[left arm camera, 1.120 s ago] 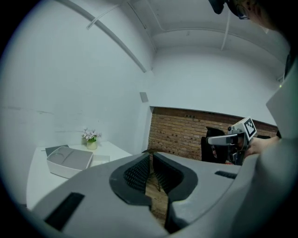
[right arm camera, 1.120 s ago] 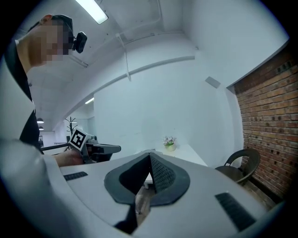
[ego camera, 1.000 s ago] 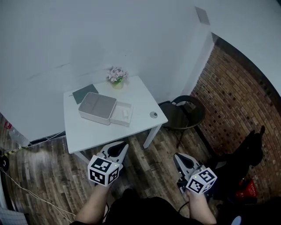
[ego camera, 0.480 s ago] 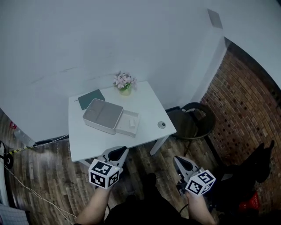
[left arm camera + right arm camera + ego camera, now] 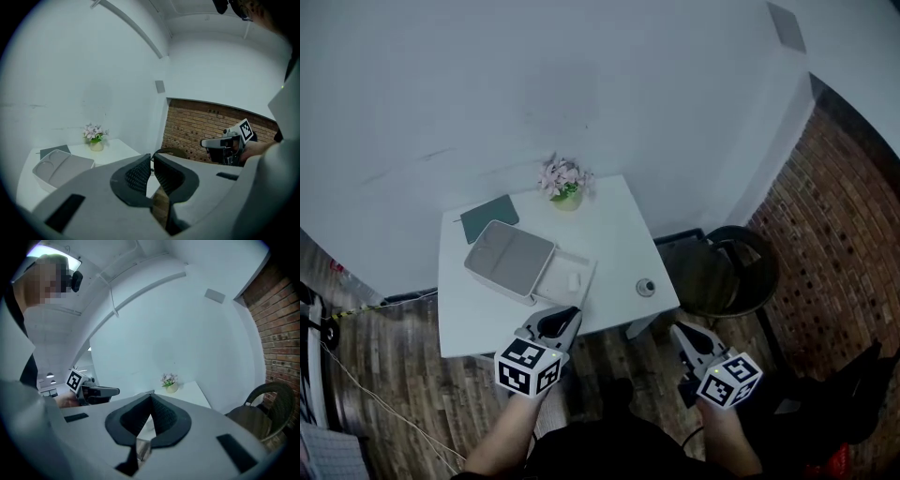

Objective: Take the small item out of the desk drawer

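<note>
The grey two-jaw left gripper (image 5: 566, 317) and right gripper (image 5: 682, 332) hung closed and empty near the front edge of the white square table (image 5: 484, 317), on which the small white item (image 5: 574, 279) lay in the pulled-out drawer (image 5: 555, 286) of the grey plastic desk box (image 5: 508, 259).

We seem to be in a plain, home-like room. Beyond the left tongs (image 5: 553, 324) a small white table (image 5: 614, 234) carries a flower pot (image 5: 566, 195) against bare white walls (image 5: 487, 94). Right of the right tongs (image 5: 683, 334) are a brick wall (image 5: 844, 206), a round chair (image 5: 727, 272) and wood floor (image 5: 403, 366).
</note>
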`<action>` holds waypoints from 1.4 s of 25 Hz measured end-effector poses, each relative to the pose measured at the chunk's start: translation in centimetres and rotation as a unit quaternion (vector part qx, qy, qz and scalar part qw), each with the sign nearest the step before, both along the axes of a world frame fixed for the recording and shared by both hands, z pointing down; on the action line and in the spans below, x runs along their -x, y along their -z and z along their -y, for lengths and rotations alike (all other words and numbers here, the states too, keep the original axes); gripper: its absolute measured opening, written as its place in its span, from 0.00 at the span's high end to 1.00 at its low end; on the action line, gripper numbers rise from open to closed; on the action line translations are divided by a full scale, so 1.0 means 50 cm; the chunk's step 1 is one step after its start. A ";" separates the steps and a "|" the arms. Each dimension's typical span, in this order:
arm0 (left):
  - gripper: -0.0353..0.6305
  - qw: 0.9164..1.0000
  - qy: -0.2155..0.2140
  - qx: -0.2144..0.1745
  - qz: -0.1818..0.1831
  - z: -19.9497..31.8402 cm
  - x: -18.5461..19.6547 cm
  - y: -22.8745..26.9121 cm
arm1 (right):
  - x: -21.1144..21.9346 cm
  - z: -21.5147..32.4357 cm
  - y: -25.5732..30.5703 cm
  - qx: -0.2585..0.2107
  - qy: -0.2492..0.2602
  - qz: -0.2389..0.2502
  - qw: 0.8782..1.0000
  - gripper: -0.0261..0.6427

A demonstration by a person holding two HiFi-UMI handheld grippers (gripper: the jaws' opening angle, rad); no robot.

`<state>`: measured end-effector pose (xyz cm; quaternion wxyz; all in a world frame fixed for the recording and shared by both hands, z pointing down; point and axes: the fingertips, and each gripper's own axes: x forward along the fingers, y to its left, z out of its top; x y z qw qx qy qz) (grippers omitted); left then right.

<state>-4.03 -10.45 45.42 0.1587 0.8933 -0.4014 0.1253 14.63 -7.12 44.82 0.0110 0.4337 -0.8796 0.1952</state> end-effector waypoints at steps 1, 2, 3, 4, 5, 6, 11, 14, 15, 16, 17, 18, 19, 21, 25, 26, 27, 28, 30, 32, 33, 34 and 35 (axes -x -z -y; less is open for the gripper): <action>0.90 1.000 0.001 0.001 0.003 0.018 -0.015 0.003 | -0.011 0.024 -0.003 0.002 0.003 0.004 1.000 0.96; 0.91 1.000 0.002 0.002 0.007 0.034 -0.028 0.004 | -0.021 0.045 -0.005 0.004 0.007 0.009 1.000 0.96; 0.91 1.000 0.004 0.003 0.011 0.050 -0.039 0.005 | -0.028 0.065 -0.006 0.004 0.012 0.013 1.000 0.96; 0.91 1.000 0.008 0.004 0.016 0.066 -0.047 0.005 | -0.033 0.082 -0.005 0.004 0.018 0.017 1.000 0.96; 0.91 1.000 0.012 0.004 0.019 0.081 -0.053 0.006 | -0.037 0.098 -0.004 0.003 0.025 0.022 0.999 0.96; 0.91 1.000 0.018 0.004 0.022 0.096 -0.059 0.006 | -0.041 0.112 -0.003 0.003 0.032 0.025 0.999 0.96; 0.91 0.999 0.043 0.003 0.027 0.151 -0.072 0.003 | -0.078 0.168 -0.023 0.015 0.048 0.025 0.998 0.96; 0.90 0.998 0.054 0.008 0.029 0.174 -0.059 -0.007 | -0.088 0.199 -0.031 0.026 0.046 0.026 0.998 0.96; 0.90 0.998 0.059 0.009 0.030 0.185 -0.050 -0.010 | -0.084 0.210 -0.034 0.027 0.049 0.025 0.998 0.96; 0.91 0.997 0.063 0.010 0.030 0.197 -0.040 -0.013 | -0.077 0.222 -0.037 0.028 0.052 0.023 0.998 0.96; 0.91 0.997 0.068 0.010 0.030 0.210 -0.030 -0.015 | -0.069 0.235 -0.040 0.030 0.056 0.021 0.998 0.96; 0.91 0.997 0.071 0.012 0.030 0.221 -0.020 -0.018 | -0.059 0.249 -0.044 0.032 0.059 0.019 0.998 0.96; 0.90 0.997 0.073 0.012 0.031 0.232 -0.011 -0.020 | -0.047 0.262 -0.045 0.035 0.061 0.018 0.997 0.96; 0.91 0.996 0.075 0.012 0.038 0.253 0.011 -0.023 | -0.013 0.290 -0.043 0.036 0.070 0.019 0.997 0.96; 0.91 0.995 0.084 0.019 0.042 0.297 0.073 -0.036 | 0.073 0.345 -0.029 0.027 0.097 0.012 0.995 0.96; 0.91 0.995 0.086 0.021 0.042 0.308 0.089 -0.040 | 0.093 0.357 -0.027 0.026 0.102 0.012 0.994 0.96; 0.91 0.995 0.089 0.023 0.043 0.319 0.107 -0.044 | 0.112 0.367 -0.026 0.027 0.107 0.012 0.994 0.96; 0.91 0.995 0.092 0.024 0.042 0.329 0.124 -0.048 | 0.130 0.376 -0.028 0.029 0.110 0.011 0.993 0.96; 0.90 0.994 0.094 0.028 0.038 0.350 0.153 -0.056 | 0.159 0.393 -0.036 0.036 0.114 0.004 0.993 0.96; 0.91 0.995 0.084 0.037 0.033 0.363 0.168 -0.068 | 0.182 0.407 -0.045 0.043 0.115 -0.003 0.992 0.96; 0.91 0.996 0.069 0.043 0.030 0.365 0.168 -0.077 | 0.193 0.412 -0.047 0.045 0.116 -0.006 0.992 0.96; 0.91 0.997 0.048 0.049 0.029 0.364 0.163 -0.089 | 0.203 0.417 -0.048 0.046 0.115 -0.009 0.992 0.96; 0.90 0.998 0.023 0.056 0.030 0.360 0.155 -0.102 | 0.212 0.420 -0.049 0.045 0.114 -0.012 0.992 0.96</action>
